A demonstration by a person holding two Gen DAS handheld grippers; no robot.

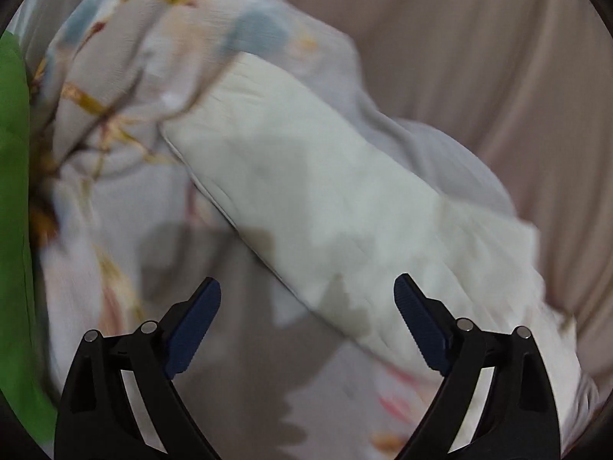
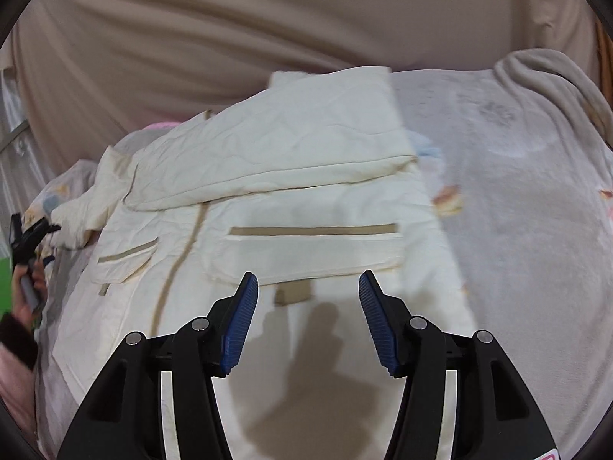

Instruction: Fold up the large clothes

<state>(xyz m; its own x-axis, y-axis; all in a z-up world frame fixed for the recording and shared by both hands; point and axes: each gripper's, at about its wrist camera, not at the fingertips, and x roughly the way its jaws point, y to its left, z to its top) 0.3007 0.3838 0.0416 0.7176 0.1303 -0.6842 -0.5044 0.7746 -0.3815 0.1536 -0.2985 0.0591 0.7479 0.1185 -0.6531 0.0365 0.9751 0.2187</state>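
left gripper: we see both jaws spread wide, nothing between the blue pads, so it grips nothing. It also shows small at the left edge of the right wrist view, in a hand.
right gripper: jaws apart, pads clear of the cloth below, nothing held.
jacket: cream quilted garment, lying flat on the bedspread, front up. We see one sleeve folded across the chest, a tan-trimmed pocket just ahead of the right gripper, a second pocket to the left, and a tan strip running down the front between them.
jacket, left wrist view: we see a cream quilted part running diagonally from upper left to lower right, past the right-hand pad; blurred, so we cannot tell which part it is.
bedspread: pale grey with a faded floral print, under the jacket.
backdrop: beige draped fabric behind the bed.
green patch: at the left edge, we cannot tell what it is.
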